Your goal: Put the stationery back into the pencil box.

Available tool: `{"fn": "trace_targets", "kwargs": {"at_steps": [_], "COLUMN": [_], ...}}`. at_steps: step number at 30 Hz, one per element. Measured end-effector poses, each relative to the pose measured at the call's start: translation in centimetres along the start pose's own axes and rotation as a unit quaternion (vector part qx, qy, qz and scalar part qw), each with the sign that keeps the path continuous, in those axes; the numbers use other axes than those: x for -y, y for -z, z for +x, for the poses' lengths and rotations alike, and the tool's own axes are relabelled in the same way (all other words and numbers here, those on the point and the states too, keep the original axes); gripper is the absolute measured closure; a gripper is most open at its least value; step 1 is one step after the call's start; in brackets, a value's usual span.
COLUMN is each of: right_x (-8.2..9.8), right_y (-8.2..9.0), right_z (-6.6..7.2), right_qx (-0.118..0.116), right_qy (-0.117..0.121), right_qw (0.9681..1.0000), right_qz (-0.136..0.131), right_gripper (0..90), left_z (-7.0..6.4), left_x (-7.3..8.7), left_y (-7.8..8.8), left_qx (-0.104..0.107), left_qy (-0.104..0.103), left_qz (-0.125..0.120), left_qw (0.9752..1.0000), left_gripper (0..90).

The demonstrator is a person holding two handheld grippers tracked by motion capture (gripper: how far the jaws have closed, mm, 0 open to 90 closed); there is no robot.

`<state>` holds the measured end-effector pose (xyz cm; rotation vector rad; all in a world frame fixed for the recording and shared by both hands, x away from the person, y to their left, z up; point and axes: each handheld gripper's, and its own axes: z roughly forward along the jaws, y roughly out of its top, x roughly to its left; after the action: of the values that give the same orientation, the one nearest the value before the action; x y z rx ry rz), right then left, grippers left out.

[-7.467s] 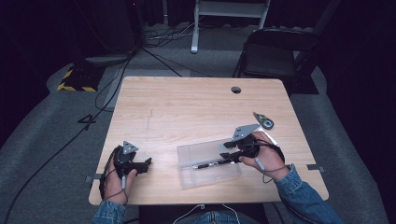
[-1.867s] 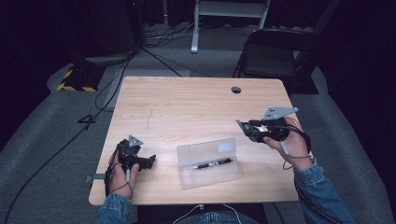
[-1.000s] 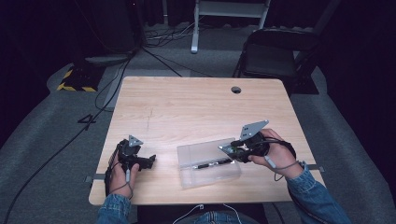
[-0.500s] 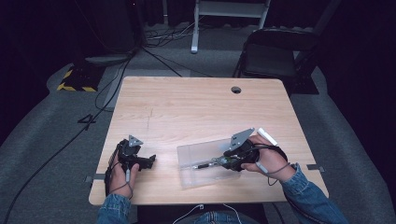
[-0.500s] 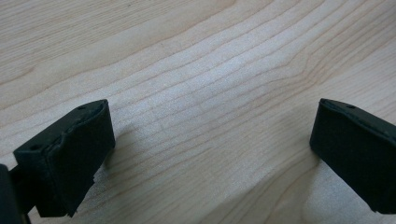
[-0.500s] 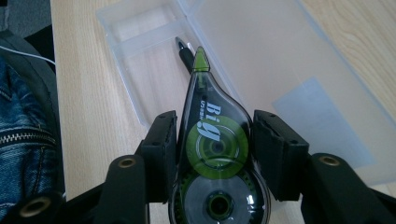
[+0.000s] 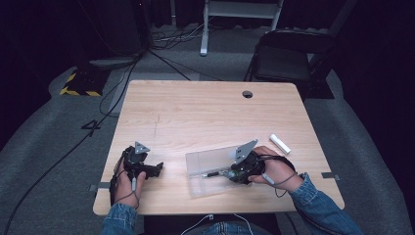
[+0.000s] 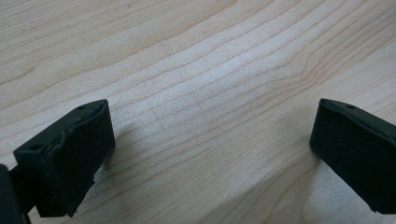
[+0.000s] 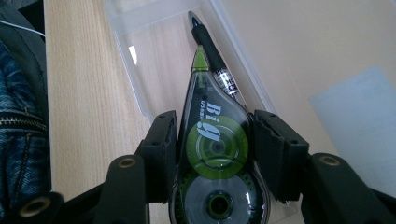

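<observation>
My right gripper (image 9: 212, 135) is shut on a green and clear correction tape dispenser (image 9: 212, 154), its tip pointing into a clear plastic box (image 9: 154, 60). A black pen (image 9: 215, 56) lies in that box just beside the dispenser's tip. From the high view the right gripper (image 7: 234, 172) sits low over the right end of the clear box (image 7: 208, 164) near the table's front edge. My left gripper (image 7: 155, 169) rests at the front left, and its jaws (image 8: 212, 135) stand open over bare wood with nothing between them.
A small white cylinder (image 7: 280, 143) lies on the table right of the box. The table (image 7: 205, 112) has a cable hole (image 7: 247, 94) at the back. A dark chair (image 7: 288, 54) stands behind the table, with cables on the floor at the left.
My right gripper has come down and slightly leftward with the dispenser, from above the box's right end to low inside it. The left gripper has stayed put.
</observation>
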<state>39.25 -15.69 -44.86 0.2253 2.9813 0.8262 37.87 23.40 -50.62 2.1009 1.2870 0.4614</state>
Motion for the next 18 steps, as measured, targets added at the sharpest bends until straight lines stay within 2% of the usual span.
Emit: {"fn": "trace_targets", "kwargs": {"at_steps": [13,18], "right_x": [0.27,0.17], "right_y": [-0.51,-0.30], "right_z": [-0.10,-0.14], "right_qx": [-0.004,0.006], "right_qy": [-0.001,0.009], "right_qw": [0.9999,0.9999], "right_qz": [0.017,0.011], "right_gripper": [51.9,51.9], "left_z": [0.00,0.00], "left_x": [0.00,0.00], "left_y": [0.00,0.00], "left_qx": [0.000,0.000], "left_qy": [0.000,0.000], "left_qz": [0.000,0.000], "left_qw": [1.0000,1.0000], "left_gripper": [0.2,0.3]}}
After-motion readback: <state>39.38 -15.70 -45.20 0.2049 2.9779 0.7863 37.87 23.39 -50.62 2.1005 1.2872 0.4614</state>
